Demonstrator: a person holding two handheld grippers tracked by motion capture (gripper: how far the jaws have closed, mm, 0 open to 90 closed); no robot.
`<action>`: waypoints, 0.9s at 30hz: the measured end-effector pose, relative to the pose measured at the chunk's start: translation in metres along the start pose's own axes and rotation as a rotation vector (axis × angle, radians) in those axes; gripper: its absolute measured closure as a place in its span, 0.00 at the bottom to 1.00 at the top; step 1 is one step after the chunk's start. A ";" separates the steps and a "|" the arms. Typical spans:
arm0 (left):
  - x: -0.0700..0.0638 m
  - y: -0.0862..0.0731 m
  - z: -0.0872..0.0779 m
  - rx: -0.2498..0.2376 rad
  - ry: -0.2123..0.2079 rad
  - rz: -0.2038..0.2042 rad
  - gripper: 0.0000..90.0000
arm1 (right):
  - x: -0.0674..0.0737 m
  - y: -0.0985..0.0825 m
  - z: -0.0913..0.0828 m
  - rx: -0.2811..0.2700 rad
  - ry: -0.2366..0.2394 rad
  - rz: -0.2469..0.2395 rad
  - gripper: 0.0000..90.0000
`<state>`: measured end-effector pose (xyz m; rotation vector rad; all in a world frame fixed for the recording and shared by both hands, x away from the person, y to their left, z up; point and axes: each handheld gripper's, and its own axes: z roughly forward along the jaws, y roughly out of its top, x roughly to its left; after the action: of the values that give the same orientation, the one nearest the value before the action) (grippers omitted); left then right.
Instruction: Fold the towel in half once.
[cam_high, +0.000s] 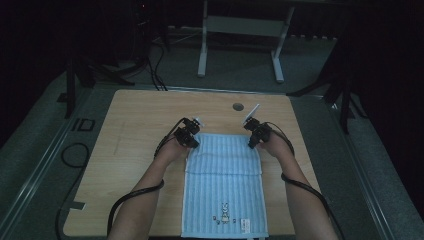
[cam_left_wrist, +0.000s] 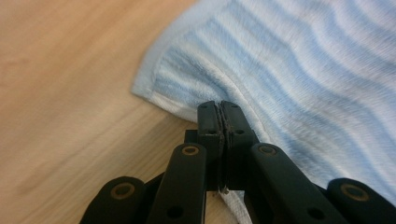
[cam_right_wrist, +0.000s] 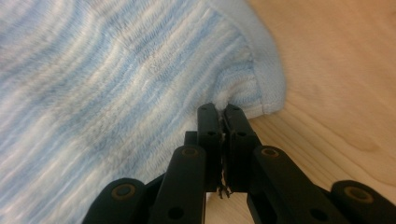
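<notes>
The right hand-held gripper (cam_right_wrist: 223, 112) rises from the bottom edge, its two black jaws pressed together on the hem of a pale blue and white striped terry towel (cam_right_wrist: 116, 84). A thin sliver of cloth shows in the slit between the jaws, and a few frayed threads hang out below them. The towel spreads away ahead of the jaws and to their left, its ribbed stripes running slantwise. Just ahead and to the right of the jaw tips lies the towel's rounded corner, with a plain blue border, puckered slightly where the cloth is pinched. To the right of the jaws lies the bare light wooden worktop (cam_right_wrist: 336, 70), on which the towel rests.
</notes>
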<state>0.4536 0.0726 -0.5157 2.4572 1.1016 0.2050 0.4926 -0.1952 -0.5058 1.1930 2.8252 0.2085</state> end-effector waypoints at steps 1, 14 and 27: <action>0.001 0.001 -0.005 -0.012 0.007 0.000 0.97 | 0.000 0.000 -0.006 -0.011 -0.004 0.006 0.97; 0.002 0.013 -0.097 -0.202 0.036 0.012 0.97 | 0.006 -0.006 -0.102 -0.198 -0.079 -0.062 0.97; -0.044 -0.053 -0.149 -0.296 -0.015 0.074 0.97 | 0.063 -0.077 -0.151 -0.346 -0.093 -0.241 0.97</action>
<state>0.3423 0.1201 -0.4048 2.2322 0.9027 0.3460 0.3764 -0.2179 -0.3688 0.7650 2.6725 0.5798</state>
